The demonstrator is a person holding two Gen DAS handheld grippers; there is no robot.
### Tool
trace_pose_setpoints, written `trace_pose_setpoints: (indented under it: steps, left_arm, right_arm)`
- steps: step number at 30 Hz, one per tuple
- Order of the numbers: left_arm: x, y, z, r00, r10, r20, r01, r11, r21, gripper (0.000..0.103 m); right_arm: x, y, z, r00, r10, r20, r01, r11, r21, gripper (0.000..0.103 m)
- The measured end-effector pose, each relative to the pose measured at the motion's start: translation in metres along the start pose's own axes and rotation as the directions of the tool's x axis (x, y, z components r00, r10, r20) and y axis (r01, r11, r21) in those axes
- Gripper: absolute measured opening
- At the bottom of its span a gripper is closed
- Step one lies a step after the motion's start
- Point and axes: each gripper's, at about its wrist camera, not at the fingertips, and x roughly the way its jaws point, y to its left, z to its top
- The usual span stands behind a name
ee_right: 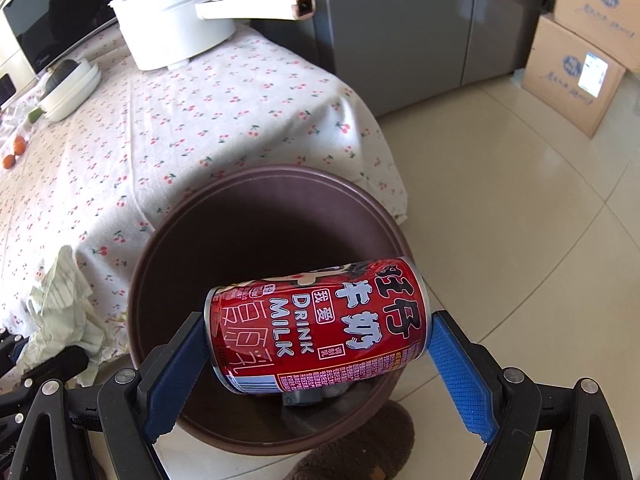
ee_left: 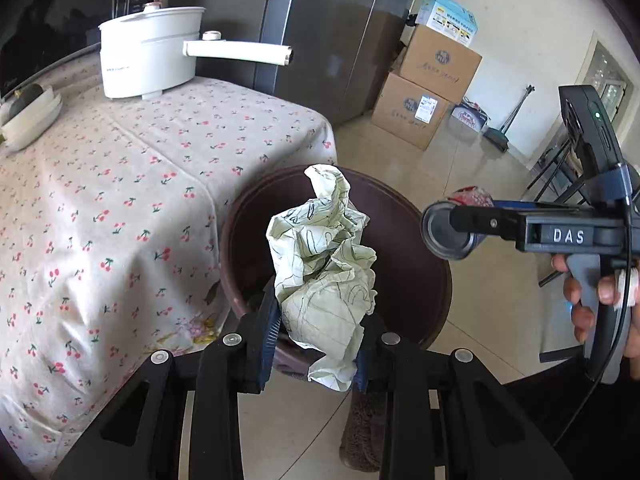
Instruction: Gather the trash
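Note:
My left gripper [ee_left: 320, 332] is shut on a crumpled sheet of pale lined paper [ee_left: 324, 264], held up over the round brown bin [ee_left: 400, 256] that stands on the floor beside the table. That paper [ee_right: 60, 300] also shows at the left edge of the right wrist view. My right gripper [ee_right: 316, 360] clamps a red "Drink Milk" can [ee_right: 320, 320] end to end between its blue pads [ee_right: 456, 364]. The can lies sideways above the near part of the bin [ee_right: 136, 280]. A dark object lies at the bin's bottom.
A table under a cherry-print cloth [ee_left: 120, 200] carries a white long-handled pot [ee_left: 148, 52] and a white bowl [ee_left: 32, 116]. A steel fridge [ee_left: 320, 20] and stacked cardboard boxes [ee_left: 432, 92] stand behind. A furry brown slipper [ee_right: 360, 440] rests against the bin. A hand [ee_left: 592, 292] grips the right tool.

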Motion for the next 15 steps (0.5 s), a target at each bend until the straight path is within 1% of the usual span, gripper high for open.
trace_pose_setpoints:
  steps: [2, 3, 4, 5, 7, 9, 11, 13, 15]
  left_arm:
    - [0.012, -0.004, 0.006, 1.000, -0.001, -0.011, 0.002, 1.000, 0.007, 0.035]
    - [0.016, -0.005, 0.008, 1.000, -0.023, -0.016, 0.023, 1.000, 0.014, 0.038]
    - [0.023, -0.006, 0.009, 0.998, -0.047, -0.037, 0.048, 0.998, 0.027, 0.048]
    - [0.026, -0.006, 0.010, 0.997, -0.044, -0.060, 0.047, 0.998, 0.038, 0.053]
    - [0.034, -0.007, 0.008, 0.998, 0.008, -0.063, -0.005, 0.999, 0.049, 0.072]
    - [0.035, -0.004, 0.007, 0.998, 0.033, -0.062, -0.029, 0.998, 0.054, 0.082]
    - [0.034, 0.003, 0.002, 0.997, 0.039, -0.066, -0.035, 0.998, 0.051, 0.083]
    - [0.032, 0.009, -0.001, 0.996, 0.058, -0.073, -0.054, 0.997, 0.050, 0.087]
    - [0.028, 0.015, -0.004, 0.994, 0.076, -0.081, -0.073, 0.996, 0.048, 0.089]
  right_arm:
    - [0.002, -0.003, 0.000, 1.000, -0.002, -0.006, 0.002, 1.000, 0.006, 0.091]
    - [0.002, -0.003, 0.000, 1.000, -0.003, -0.008, 0.003, 1.000, 0.008, 0.091]
    - [0.003, -0.004, 0.000, 1.000, -0.004, -0.009, 0.004, 1.000, 0.008, 0.091]
    - [0.003, -0.004, 0.000, 1.000, -0.005, -0.009, 0.005, 1.000, 0.007, 0.091]
    - [0.004, -0.004, 0.001, 1.000, -0.006, -0.011, 0.006, 1.000, 0.005, 0.091]
    - [0.005, -0.003, 0.002, 1.000, -0.006, -0.012, 0.006, 1.000, 0.001, 0.091]
    - [0.006, -0.001, 0.002, 1.000, -0.008, -0.014, 0.008, 1.000, -0.006, 0.091]
    - [0.007, 0.001, 0.002, 1.000, -0.011, -0.017, 0.011, 1.000, -0.013, 0.091]
    - [0.008, 0.003, 0.003, 1.000, -0.009, -0.014, 0.009, 1.000, -0.013, 0.091]
